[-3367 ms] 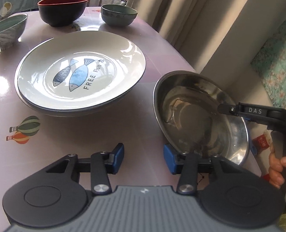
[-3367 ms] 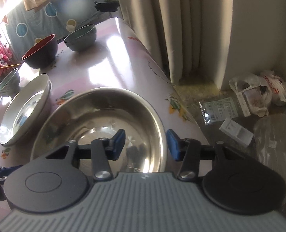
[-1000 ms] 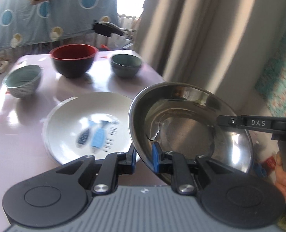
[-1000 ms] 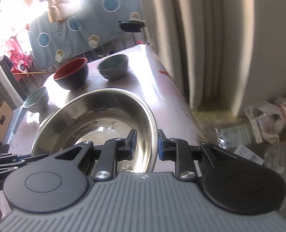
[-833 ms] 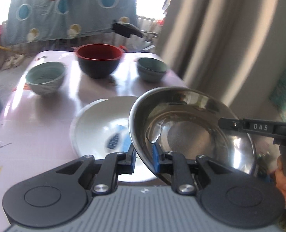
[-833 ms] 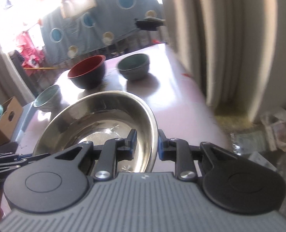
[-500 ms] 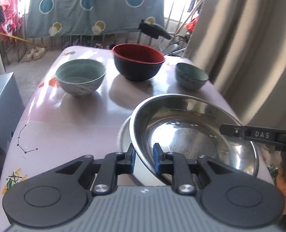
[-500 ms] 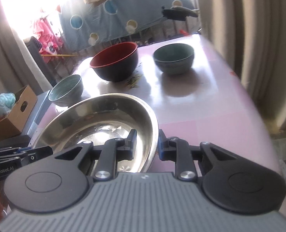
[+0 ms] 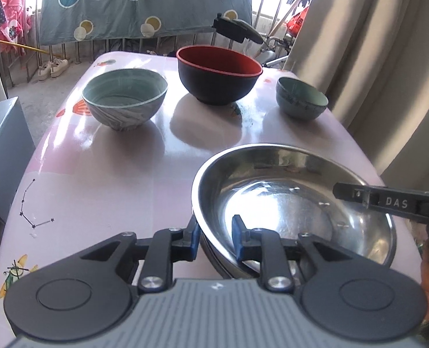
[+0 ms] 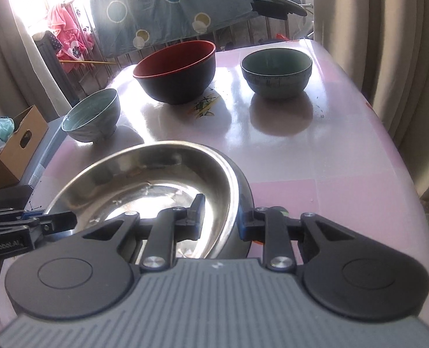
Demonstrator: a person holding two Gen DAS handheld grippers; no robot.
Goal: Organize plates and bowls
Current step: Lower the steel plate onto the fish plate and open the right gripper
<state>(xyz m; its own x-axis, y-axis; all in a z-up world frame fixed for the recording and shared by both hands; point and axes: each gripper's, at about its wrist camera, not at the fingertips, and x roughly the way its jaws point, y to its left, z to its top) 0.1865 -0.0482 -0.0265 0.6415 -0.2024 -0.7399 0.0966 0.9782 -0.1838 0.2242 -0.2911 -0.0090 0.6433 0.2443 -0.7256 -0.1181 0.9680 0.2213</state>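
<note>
Right now your left gripper (image 9: 214,236) and right gripper (image 10: 219,222) each straddle the rim of the stainless steel dish (image 9: 287,203), jaws parted with a gap showing, not pinching it. The dish sits low at the near end of the pink table (image 9: 112,174), apparently on stacked plates whose edges peek out beneath. It's probably light, stiff and slick, so take it by the thin rim on opposite sides. Farther off stand the grey-green bowl (image 9: 124,98), the red-and-black bowl (image 9: 217,75) and the small teal bowl (image 9: 301,98), likely more breakable.
</note>
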